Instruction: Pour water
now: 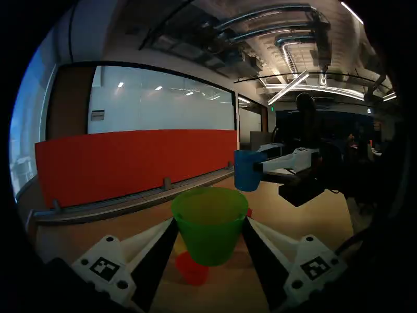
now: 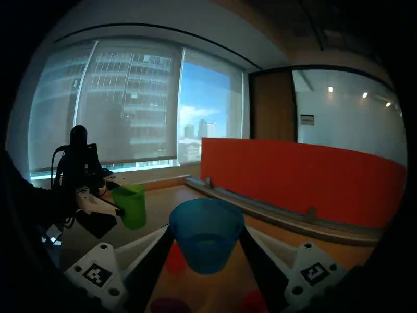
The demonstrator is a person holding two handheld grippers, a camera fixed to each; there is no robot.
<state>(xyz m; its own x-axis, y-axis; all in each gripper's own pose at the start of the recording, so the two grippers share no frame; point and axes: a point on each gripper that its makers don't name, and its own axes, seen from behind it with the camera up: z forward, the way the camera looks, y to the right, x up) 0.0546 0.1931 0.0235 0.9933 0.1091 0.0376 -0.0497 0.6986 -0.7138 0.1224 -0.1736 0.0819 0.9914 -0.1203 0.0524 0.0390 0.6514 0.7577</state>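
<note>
Now clamps green cup [image 1: 210, 232] upright in left gripper [image 1: 210, 223], clamps blue cup [image 2: 206, 237], seemingly part full, upright in right gripper [image 2: 206, 230], both aloft and well apart, so sits just before the pour; next probably calls for bringing blue rim over green mouth, then tilting slowly.

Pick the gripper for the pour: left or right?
Right, likely. The right gripper holds a blue cup with what looks like liquid inside; the left gripper holds a green cup, seemingly empty, upright.

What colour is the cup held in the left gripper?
The cup is green, clearest in the left gripper view.
</note>
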